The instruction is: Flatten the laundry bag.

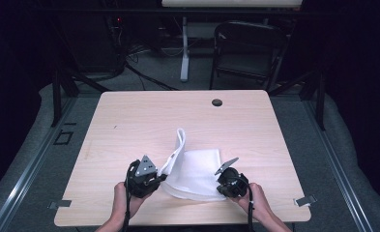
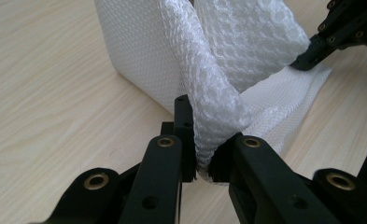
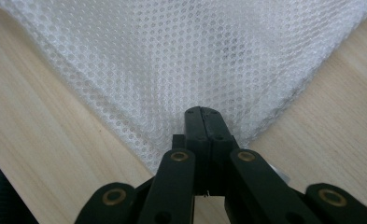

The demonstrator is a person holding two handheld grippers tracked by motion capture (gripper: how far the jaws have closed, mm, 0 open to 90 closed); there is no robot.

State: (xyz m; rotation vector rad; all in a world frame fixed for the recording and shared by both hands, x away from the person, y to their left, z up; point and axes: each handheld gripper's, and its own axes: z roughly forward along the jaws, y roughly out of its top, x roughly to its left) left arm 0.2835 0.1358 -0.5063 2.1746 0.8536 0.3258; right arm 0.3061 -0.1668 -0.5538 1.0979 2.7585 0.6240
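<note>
The left gripper (image 2: 202, 163) is clamped on a bunched edge of the white mesh cloth (image 1: 197, 174) at the table's (image 1: 129, 116) near side; the right gripper (image 3: 204, 140) pinches a corner; a fold looks under way; next, carry both across together.

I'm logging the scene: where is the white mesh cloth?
In the high view the white mesh cloth lies on the table's near middle, between the left gripper and right gripper, each pinching a corner.

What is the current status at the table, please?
Left gripper shut on white mesh cloth, edge lifted. Right gripper shut on its corner. Nothing in the way.
</note>
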